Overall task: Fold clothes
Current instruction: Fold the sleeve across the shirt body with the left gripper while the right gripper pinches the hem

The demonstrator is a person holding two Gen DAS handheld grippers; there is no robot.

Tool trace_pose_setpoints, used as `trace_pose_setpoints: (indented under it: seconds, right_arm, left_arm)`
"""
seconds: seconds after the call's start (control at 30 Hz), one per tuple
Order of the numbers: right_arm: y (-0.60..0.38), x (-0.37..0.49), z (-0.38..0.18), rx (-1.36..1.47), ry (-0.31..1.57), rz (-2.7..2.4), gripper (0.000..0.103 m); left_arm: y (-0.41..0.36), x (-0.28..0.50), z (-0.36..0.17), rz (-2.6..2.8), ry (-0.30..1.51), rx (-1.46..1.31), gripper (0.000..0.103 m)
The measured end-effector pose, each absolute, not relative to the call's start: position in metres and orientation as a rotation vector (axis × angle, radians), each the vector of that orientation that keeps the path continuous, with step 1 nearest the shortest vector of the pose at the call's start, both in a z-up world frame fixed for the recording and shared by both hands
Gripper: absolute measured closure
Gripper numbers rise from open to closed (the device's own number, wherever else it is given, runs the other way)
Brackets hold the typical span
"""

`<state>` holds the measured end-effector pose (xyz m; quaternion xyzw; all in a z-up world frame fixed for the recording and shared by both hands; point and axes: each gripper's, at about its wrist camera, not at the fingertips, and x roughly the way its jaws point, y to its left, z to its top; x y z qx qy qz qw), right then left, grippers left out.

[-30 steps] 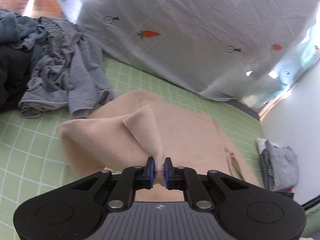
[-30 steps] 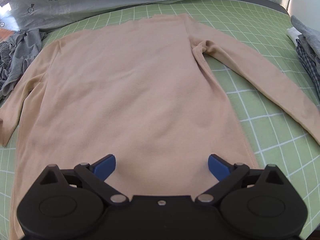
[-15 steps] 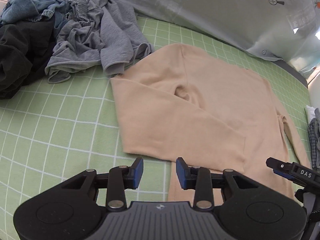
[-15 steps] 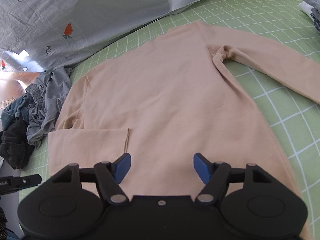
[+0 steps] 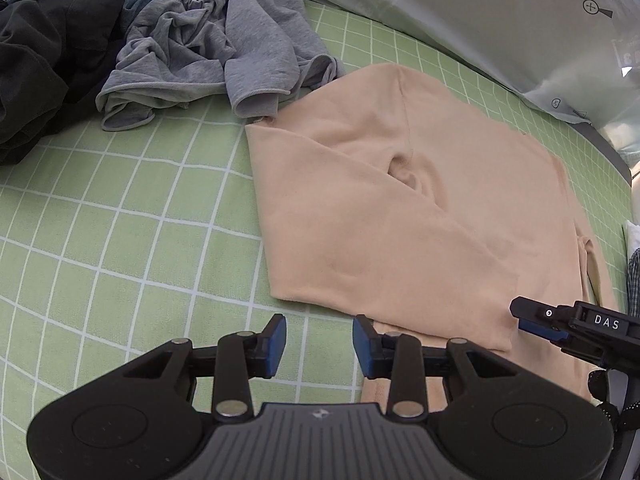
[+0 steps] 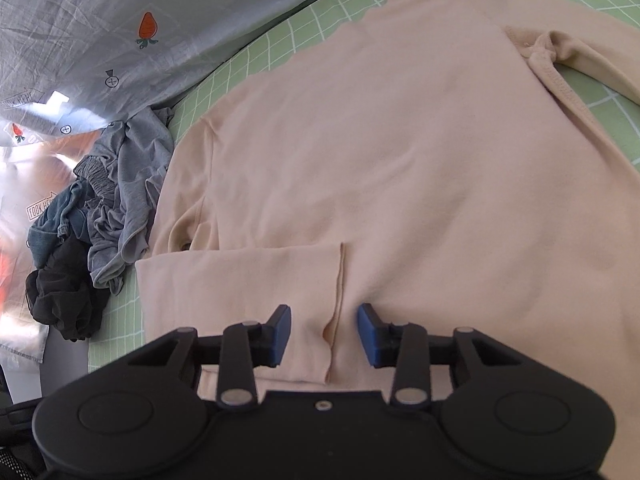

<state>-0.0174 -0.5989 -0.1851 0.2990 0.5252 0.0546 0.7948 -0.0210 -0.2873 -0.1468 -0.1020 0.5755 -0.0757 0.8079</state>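
Left wrist view: my left gripper hovers partly open and empty over the green checked sheet, just beside the folded sleeve of the beige sweater. Right wrist view: my right gripper, jaws just closing, straddles the sleeve cuff without yet pinching it; grey clothes lie at left.

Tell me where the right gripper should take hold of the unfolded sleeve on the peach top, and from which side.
Grip the spread sleeve partway along its length, coming from above. It lies flat and single-layered on the green checked sheet, clear of the peach top, so pinching an edge lifts only sleeve. Its cuff is out of view.
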Motion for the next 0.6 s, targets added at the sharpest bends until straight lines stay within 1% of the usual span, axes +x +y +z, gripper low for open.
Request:
trace_pose_setpoints:
  seconds: [0.07, 0.27, 0.37, 0.43, 0.53, 0.57, 0.6]
  right_arm:
    - [-0.599, -0.018, -0.185, 0.631, 1.134, 0.109, 0.074]
    - [-0.592, -0.031, -0.176, 0.587, 1.112, 0.102, 0.074]
    - [-0.590, -0.034, -0.182, 0.609, 1.144, 0.123, 0.074]
    - [-0.589, -0.035, -0.185, 0.614, 1.158, 0.118, 0.077]
    - [-0.590, -0.034, -0.186, 0.631, 1.161, 0.123, 0.075]
    - [-0.590, -0.034, -0.187, 0.641, 1.162, 0.127, 0.076]
    - [-0.590, -0.033, -0.189, 0.651, 1.162, 0.131, 0.082]
  left_arm:
    - [-0.289, -0.021, -0.146, -0.174, 1.225, -0.209, 0.064]
    - [-0.288, -0.027, -0.142, -0.192, 1.212, -0.203, 0.064]
    - [-0.284, -0.030, -0.143, -0.182, 1.214, -0.227, 0.064]
    - [-0.282, -0.031, -0.142, -0.177, 1.210, -0.233, 0.064]
    - [-0.279, -0.033, -0.140, -0.169, 1.203, -0.243, 0.064]
    - [-0.278, -0.033, -0.140, -0.167, 1.201, -0.247, 0.064]
    - [-0.278, -0.033, -0.139, -0.164, 1.201, -0.249, 0.064]
